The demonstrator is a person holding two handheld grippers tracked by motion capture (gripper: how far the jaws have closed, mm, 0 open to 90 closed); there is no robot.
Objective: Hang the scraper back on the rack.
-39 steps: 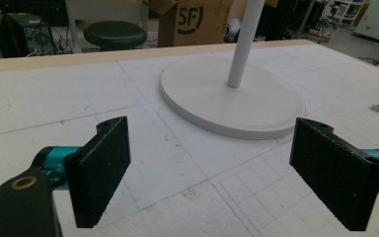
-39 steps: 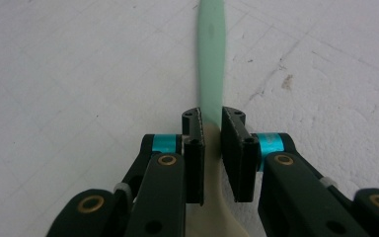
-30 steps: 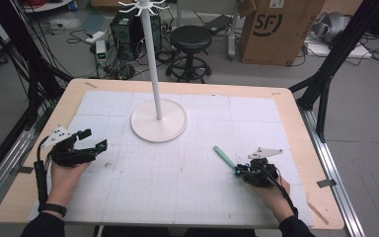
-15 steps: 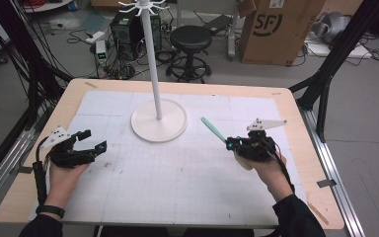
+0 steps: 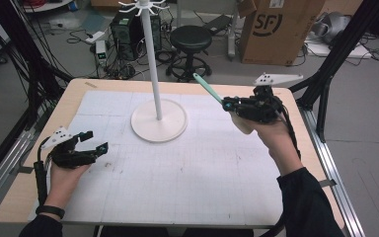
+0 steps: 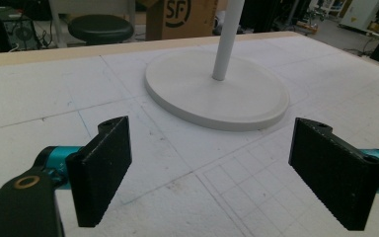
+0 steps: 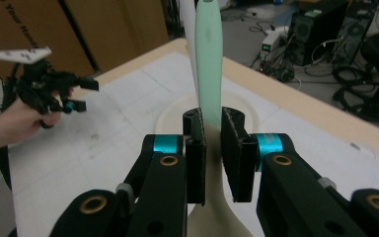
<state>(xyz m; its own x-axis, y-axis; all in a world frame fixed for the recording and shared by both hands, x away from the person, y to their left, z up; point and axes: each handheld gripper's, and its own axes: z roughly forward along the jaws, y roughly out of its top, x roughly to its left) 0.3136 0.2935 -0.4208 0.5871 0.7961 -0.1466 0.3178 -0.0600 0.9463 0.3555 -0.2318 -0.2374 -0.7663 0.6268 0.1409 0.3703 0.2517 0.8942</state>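
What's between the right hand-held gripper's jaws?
A pale green handle, clamped in the right hand-held gripper and pointing toward the white stand. Its lower end is hidden.

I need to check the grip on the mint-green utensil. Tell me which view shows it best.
The right gripper view: the mint-green utensil stands up close, clamped between the right hand-held gripper's jaws, its cream end below them. The high view shows it small, as a thin stick pointing toward the white stand. The left gripper view faces the stand's base instead.
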